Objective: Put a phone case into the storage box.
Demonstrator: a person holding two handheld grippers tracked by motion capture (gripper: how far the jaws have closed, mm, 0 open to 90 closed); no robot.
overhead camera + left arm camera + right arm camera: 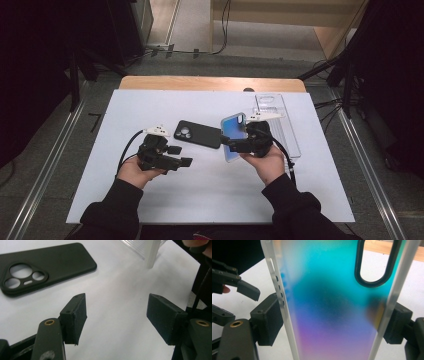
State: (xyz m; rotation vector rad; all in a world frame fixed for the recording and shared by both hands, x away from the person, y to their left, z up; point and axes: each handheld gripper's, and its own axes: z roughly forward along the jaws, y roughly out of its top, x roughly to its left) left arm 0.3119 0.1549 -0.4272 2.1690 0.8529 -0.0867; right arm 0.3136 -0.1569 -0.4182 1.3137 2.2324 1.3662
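Blue phone case [332, 305] lifted above the table's [210, 195] middle, clamped by its long edges in right tongs [235, 145]. Left tongs [117, 315] wide apart, empty, near black case [45, 265]. Right gripper view shows camera cutout.

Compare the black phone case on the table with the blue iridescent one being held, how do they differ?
The matte black phone case lies flat on the white table, untouched; the translucent blue-to-purple phone case is clamped by its long edges in the right tongs and tilted up off the table. The black one is opaque, the blue one lets light through. The black case's camera cutout has several round holes, the blue one a single oval. Both are empty.
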